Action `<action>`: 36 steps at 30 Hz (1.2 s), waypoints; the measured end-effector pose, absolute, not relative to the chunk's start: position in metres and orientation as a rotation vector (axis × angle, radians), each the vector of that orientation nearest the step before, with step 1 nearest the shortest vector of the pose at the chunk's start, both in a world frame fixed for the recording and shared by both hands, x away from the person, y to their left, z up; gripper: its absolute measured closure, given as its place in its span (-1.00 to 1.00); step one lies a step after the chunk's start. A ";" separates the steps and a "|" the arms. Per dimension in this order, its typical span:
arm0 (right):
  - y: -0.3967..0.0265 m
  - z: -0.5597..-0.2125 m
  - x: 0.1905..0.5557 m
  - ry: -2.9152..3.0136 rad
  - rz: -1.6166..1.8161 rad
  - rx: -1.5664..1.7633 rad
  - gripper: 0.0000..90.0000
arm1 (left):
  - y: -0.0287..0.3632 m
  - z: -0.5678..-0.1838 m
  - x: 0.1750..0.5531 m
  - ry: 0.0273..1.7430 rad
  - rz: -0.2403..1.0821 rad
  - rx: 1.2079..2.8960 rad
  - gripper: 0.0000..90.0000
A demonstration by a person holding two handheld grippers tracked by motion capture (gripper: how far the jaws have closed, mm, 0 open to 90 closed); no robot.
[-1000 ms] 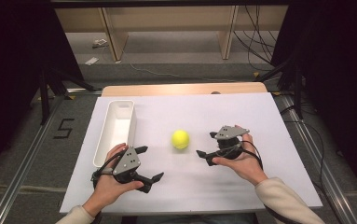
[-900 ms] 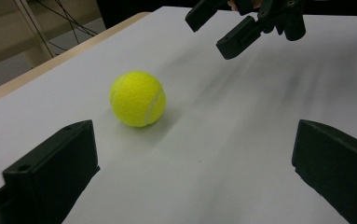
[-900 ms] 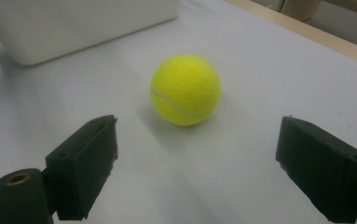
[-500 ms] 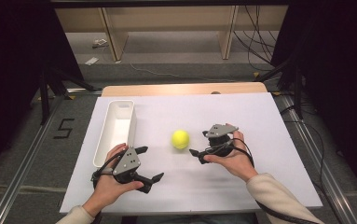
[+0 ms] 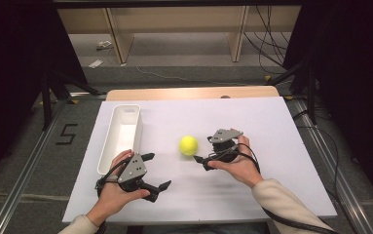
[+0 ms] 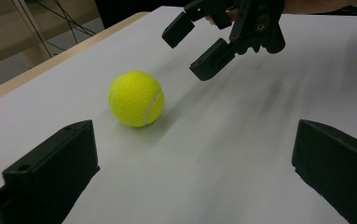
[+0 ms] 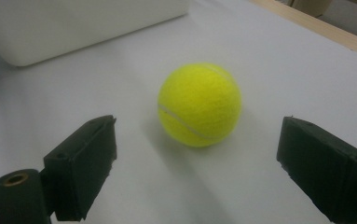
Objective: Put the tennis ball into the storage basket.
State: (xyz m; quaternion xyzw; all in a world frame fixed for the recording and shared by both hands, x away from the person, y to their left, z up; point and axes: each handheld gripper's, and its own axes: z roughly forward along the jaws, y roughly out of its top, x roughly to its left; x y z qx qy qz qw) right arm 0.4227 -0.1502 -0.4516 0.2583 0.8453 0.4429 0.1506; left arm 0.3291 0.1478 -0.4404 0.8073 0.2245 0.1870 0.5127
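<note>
A yellow tennis ball (image 5: pixel 188 145) lies on the white table top near its middle. My right gripper (image 5: pixel 203 150) is just right of the ball, open, with its jaws pointing at it and not touching it. In the right gripper view the ball (image 7: pixel 199 104) sits a little ahead of the gap between the spread jaws of the right gripper (image 7: pixel 199 172). My left gripper (image 5: pixel 156 171) rests open near the front left, empty. The left gripper view has the ball (image 6: pixel 136 98) ahead on the left and the right gripper (image 6: pixel 185 53) beyond it.
A long white tray (image 5: pixel 107 141) stands empty at the left of the table, just behind my left hand; its wall (image 7: pixel 73 28) appears beyond the ball. Wooden shelf legs and cables lie on the floor past the far edge.
My right gripper has moved left toward the ball and now sits close beside it. The left gripper and the ball have stayed put.
</note>
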 end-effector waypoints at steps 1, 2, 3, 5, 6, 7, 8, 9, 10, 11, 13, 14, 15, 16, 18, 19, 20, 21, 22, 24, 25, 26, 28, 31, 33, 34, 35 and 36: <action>-0.150 -0.452 0.423 2.426 1.274 0.743 -0.72 | 0.148 -0.440 0.329 0.539 0.450 1.941 -1.00; -0.149 -0.452 0.424 2.427 1.274 0.745 -0.72 | 0.148 -0.440 0.329 0.540 0.451 1.941 -1.00; -0.148 -0.452 0.424 2.427 1.275 0.751 -0.72 | 0.148 -0.440 0.329 0.540 0.449 1.941 -1.00; -0.147 -0.452 0.425 2.429 1.273 0.748 -0.72 | 0.148 -0.440 0.329 0.539 0.450 1.941 -1.00; -0.146 -0.453 0.425 2.430 1.272 0.750 -0.72 | 0.148 -0.440 0.329 0.539 0.450 1.941 -1.00; -0.146 -0.453 0.426 2.434 1.272 0.744 -0.72 | 0.148 -0.440 0.329 0.539 0.450 1.941 -1.00; -0.145 -0.454 0.426 2.433 1.270 0.746 -0.72 | 0.148 -0.440 0.329 0.540 0.450 1.942 -1.00; -0.144 -0.454 0.427 2.435 1.272 0.746 -0.72 | 0.148 -0.441 0.329 0.540 0.450 1.942 -1.00; -0.143 -0.454 0.427 2.437 1.272 0.748 -0.72 | 0.148 -0.441 0.329 0.540 0.450 1.942 -1.00; -0.143 -0.454 0.427 2.438 1.272 0.749 -0.72 | 0.148 -0.441 0.329 0.540 0.450 1.942 -1.00; -0.142 -0.455 0.428 2.436 1.273 0.751 -0.72 | 0.148 -0.440 0.329 0.539 0.449 1.942 -1.00; -0.141 -0.455 0.429 2.437 1.272 0.747 -0.72 | 0.148 -0.440 0.329 0.539 0.450 1.942 -1.00; -0.140 -0.455 0.429 2.438 1.272 0.746 -0.72 | 0.148 -0.441 0.329 0.539 0.450 1.942 -1.00; -0.140 -0.455 0.429 2.440 1.270 0.745 -0.72 | 0.148 -0.441 0.329 0.539 0.450 1.942 -1.00; -0.138 -0.456 0.430 2.442 1.269 0.747 -0.72 | 0.148 -0.440 0.329 0.539 0.449 1.942 -1.00; -0.137 -0.456 0.430 2.442 1.268 0.747 -0.72 | 0.148 -0.440 0.329 0.539 0.448 1.942 -1.00; -0.137 -0.457 0.431 2.443 1.268 0.745 -0.72 | 0.148 -0.440 0.329 0.539 0.449 1.941 -1.00; -0.136 -0.457 0.432 2.444 1.265 0.745 -0.72 | 0.148 -0.440 0.329 0.539 0.449 1.942 -1.00; -0.135 -0.457 0.432 2.445 1.262 0.750 -0.72 | 0.148 -0.440 0.329 0.539 0.449 1.942 -1.00; -0.135 -0.458 0.433 2.450 1.259 0.750 -0.73 | 0.148 -0.440 0.329 0.539 0.449 1.941 -1.00; -0.134 -0.458 0.434 2.445 1.259 0.752 -0.73 | 0.148 -0.441 0.329 0.539 0.449 1.942 -1.00; -0.134 -0.458 0.435 2.448 1.257 0.749 -0.73 | 0.148 -0.441 0.329 0.538 0.448 1.942 -1.00; -0.133 -0.459 0.436 2.448 1.257 0.753 -0.73 | 0.148 -0.441 0.329 0.538 0.447 1.943 -1.00; -0.131 -0.459 0.438 2.447 1.256 0.756 -0.73 | 0.148 -0.441 0.329 0.538 0.448 1.943 -1.00; -0.129 -0.459 0.440 2.448 1.252 0.755 -0.73 | 0.148 -0.441 0.329 0.538 0.448 1.943 -1.00; -0.129 -0.460 0.440 2.449 1.252 0.756 -0.73 | 0.148 -0.441 0.329 0.538 0.447 1.942 -1.00; -0.128 -0.460 0.441 2.450 1.250 0.755 -0.73 | 0.148 -0.441 0.329 0.538 0.447 1.943 -1.00; -0.128 -0.460 0.442 2.450 1.251 0.758 -0.73 | 0.148 -0.441 0.329 0.538 0.448 1.943 -1.00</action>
